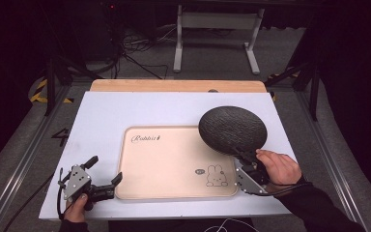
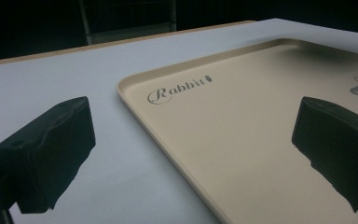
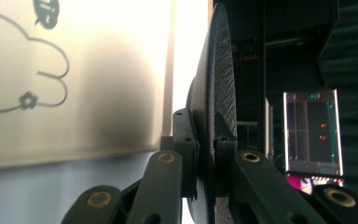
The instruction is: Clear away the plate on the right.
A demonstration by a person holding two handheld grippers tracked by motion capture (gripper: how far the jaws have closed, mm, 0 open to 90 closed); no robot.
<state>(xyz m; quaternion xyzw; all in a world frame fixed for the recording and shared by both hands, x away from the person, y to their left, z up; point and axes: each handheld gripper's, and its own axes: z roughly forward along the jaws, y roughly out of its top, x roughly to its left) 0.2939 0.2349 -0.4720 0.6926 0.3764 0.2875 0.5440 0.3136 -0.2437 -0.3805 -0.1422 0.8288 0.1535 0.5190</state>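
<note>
A black, rough-textured round plate (image 1: 232, 129) hangs tilted above the right end of a beige tray (image 1: 169, 164) marked "Rabbit" with a rabbit drawing. My right gripper (image 1: 245, 155) is shut on the plate's near rim. In the right gripper view the plate (image 3: 221, 93) stands edge-on between the pads of that gripper (image 3: 207, 158), with the tray (image 3: 98, 93) beyond. My left gripper (image 1: 105, 170) rests open at the tray's near left corner. In the left gripper view the jaws of this gripper (image 2: 193, 149) stand wide apart with nothing between them, over the tray's edge (image 2: 135, 102).
The tray lies on a white table top (image 1: 106, 121) with a wooden board (image 1: 174, 86) along its far edge. Beyond are dark floor, cables (image 1: 135, 53) and a grey table frame (image 1: 217, 29). Metal rails run down both sides.
</note>
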